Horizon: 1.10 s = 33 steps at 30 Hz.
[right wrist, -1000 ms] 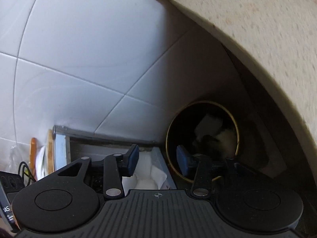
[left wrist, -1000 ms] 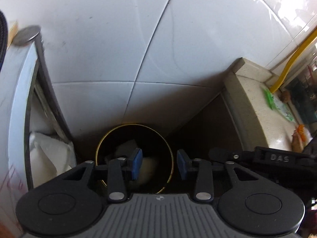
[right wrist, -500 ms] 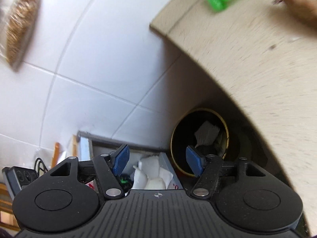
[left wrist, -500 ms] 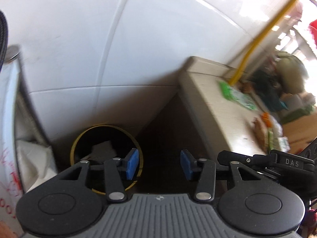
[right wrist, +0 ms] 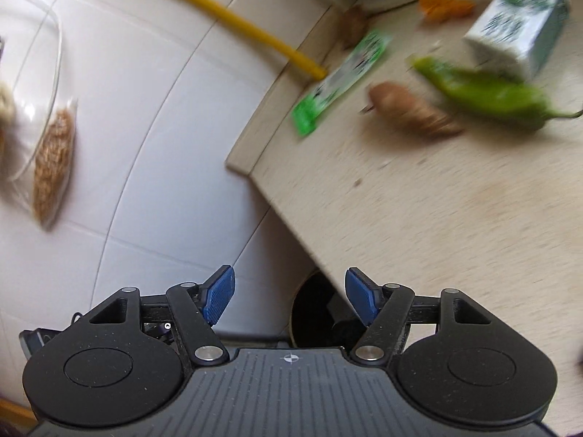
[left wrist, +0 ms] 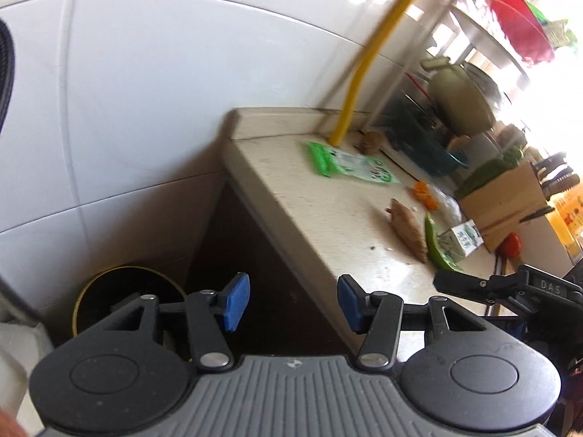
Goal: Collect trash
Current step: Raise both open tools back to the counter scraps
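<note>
Both tongs empty above the bin

"DAS" marks the right tongs (right wrist: pixel 290 296); left tongs (left wrist: pixel 293 302) likewise spread. Green wrapper (left wrist: pixel 348 164) and carton (right wrist: pixel 519 34) lie on the beige surface (left wrist: pixel 328 225); bin (left wrist: pixel 109 291) below, left, by tiled wall.

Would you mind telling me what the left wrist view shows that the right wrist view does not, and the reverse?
Only the left wrist view shows the red basin, the cardboard box and the right gripper's side.

Only the right wrist view shows the hanging clear bag of grain.

Both show the yellow pipe, green wrapper, green pepper, brown root, milk carton, countertop and black bin. Both grippers are open and empty.
</note>
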Available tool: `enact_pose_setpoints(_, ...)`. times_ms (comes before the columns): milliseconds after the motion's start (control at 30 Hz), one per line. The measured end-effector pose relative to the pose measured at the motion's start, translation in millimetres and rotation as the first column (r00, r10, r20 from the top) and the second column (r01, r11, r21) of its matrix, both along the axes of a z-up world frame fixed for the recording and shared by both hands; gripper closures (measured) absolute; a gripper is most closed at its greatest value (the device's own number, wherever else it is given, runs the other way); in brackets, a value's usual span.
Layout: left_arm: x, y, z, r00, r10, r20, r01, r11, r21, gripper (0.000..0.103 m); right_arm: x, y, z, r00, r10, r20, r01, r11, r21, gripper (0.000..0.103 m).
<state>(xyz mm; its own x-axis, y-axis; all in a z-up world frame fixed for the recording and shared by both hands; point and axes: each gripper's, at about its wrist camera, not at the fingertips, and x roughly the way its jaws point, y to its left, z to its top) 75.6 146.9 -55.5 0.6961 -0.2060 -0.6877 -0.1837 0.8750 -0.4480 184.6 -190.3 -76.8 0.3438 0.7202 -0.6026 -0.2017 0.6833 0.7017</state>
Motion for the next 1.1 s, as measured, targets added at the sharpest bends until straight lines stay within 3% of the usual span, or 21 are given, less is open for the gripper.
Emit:
enact_pose_setpoints(333, 55, -58, 0, 0.992, -0.125, -0.01, 0.125, 0.991, -0.047, 0.052, 18, -78, 19, 0.986, -0.124, 0.109, 0.132, 0.989, -0.068, 0.026)
enact_pose_setpoints(533, 94, -90, -2, 0.981, -0.191, -0.033, 0.188, 0.98, -0.063, 0.052, 32, -118, 17, 0.978, -0.174, 0.113, 0.18, 0.982, -0.048, 0.025)
enact_pose_setpoints(767, 129, -95, -3, 0.982, -0.184, -0.045, 0.182, 0.982, -0.044, 0.052, 53, -135, 21, 0.971, -0.205, 0.125, 0.213, 0.975, -0.057, 0.025)
enact_pose_setpoints(1100, 182, -80, -1, 0.971, -0.238, -0.022, 0.238, 0.971, -0.002, 0.047, 94, -126, 51, 0.943, -0.229, 0.243, 0.269, 0.952, -0.148, 0.023)
